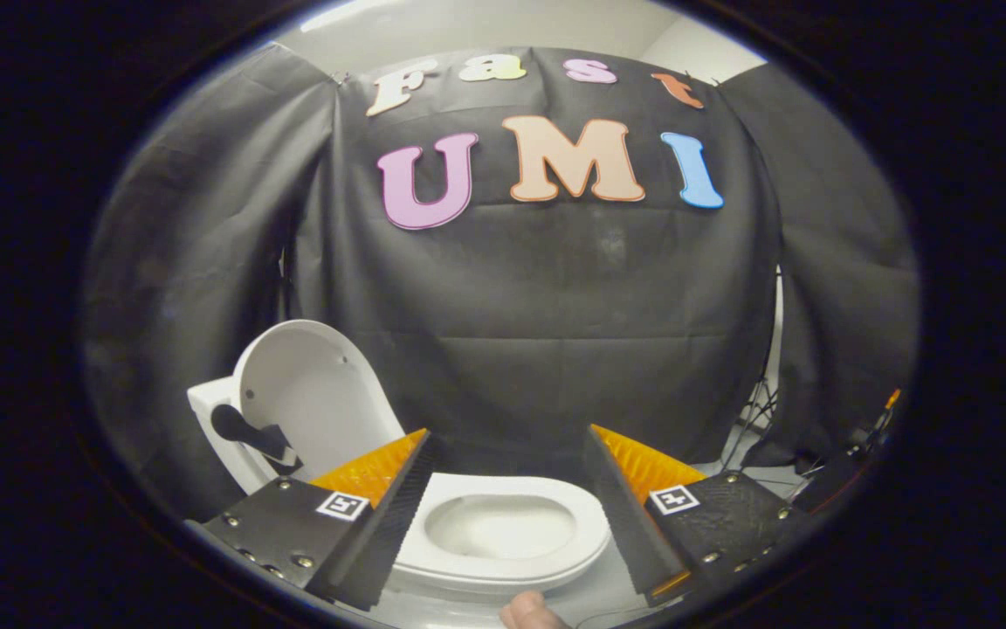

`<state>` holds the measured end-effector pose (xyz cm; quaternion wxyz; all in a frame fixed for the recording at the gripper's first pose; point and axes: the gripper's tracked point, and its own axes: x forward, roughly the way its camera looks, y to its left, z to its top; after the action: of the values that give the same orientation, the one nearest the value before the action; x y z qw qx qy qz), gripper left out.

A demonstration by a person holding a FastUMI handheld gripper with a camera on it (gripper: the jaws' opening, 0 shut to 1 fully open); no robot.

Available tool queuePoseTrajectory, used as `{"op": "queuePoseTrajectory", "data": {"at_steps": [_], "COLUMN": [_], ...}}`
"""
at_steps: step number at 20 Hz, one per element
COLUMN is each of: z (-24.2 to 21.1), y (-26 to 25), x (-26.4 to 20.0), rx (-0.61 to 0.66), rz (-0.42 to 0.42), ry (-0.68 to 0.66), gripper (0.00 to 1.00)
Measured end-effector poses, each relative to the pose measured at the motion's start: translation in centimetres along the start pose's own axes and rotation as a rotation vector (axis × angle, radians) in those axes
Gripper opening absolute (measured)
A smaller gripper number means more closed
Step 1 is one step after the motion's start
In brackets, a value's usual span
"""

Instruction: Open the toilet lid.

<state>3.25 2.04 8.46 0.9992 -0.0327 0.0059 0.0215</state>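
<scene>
From where I sit, the gripper (503,507) has its two fingers spread wide with nothing between the pads — I see only the toilet seat (586,533) and the bowl (499,528) in the gap, lying lower and just ahead of the tips. The toilet lid (315,397) is off to the left of the left finger and somewhat beyond it, already standing up from its hinge and leaning back toward the white tank (206,406); its pale underside faces me, and a dark tab-like piece (250,434) sits on its lower part, though I cannot tell what that piece is. So the relation that matters is this: the lid lies up and to the left of the gripper, its long axis running nearly upright rather than flat over the seat, and the fingers are well clear of it — not touching lid or seat. Judging by that, the task looks all but done; any further move would only be a nudge leftward and away to settle the lid against the tank, or a plain retreat. A fingertip (531,610) of the person holding the rig shows below the seat, between the finger bases.
</scene>
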Motion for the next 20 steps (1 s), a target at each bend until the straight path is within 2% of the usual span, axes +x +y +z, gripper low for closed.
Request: {"op": "queuePoseTrajectory", "data": {"at_steps": [7, 20], "z": [1.8, 1.2], "y": [-1.9, -3.0], "x": [-1.5, -1.6], "rx": [-0.087, -0.051], "rz": [-0.020, -0.033], "ry": [-0.060, -0.059], "gripper": [1.00, 1.00]}}
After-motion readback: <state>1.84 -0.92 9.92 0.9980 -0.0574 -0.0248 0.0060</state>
